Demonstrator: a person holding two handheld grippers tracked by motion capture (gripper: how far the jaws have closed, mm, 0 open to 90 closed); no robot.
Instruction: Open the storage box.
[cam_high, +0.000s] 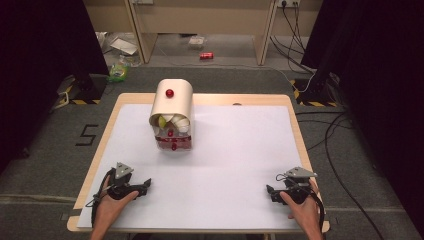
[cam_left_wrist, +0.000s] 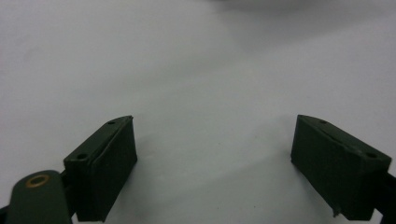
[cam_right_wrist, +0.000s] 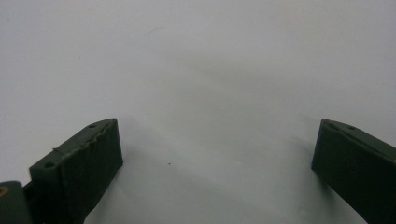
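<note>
Grippers (cam_high: 145, 185) (cam_high: 270, 190), two; container (cam_high: 172, 116), one

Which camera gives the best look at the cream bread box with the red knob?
The high view: the bread box stands whole at the table's far side, lid rolled partway open. Both gripper views face bare white tabletop between open jaws.

Overall light: you get an evenly lit table (cam_high: 235, 165) in the high view; dark curtains at both sides swallow detail.
Source: overhead, judging by the short shadows under the bread box (cam_high: 172, 116) and your hands.
Glare: none on the white sheet; it reads flat and pale.
Sharpness, high view: soft, low resolution; the box's contents are hard for you to make out.
Left gripper view: grey-white, dim toward the top edge; faint shadows beside the pads (cam_left_wrist: 112, 163).
Right gripper view: same grey cast; pads (cam_right_wrist: 86, 168) dark, slightly soft, grainy.
</note>
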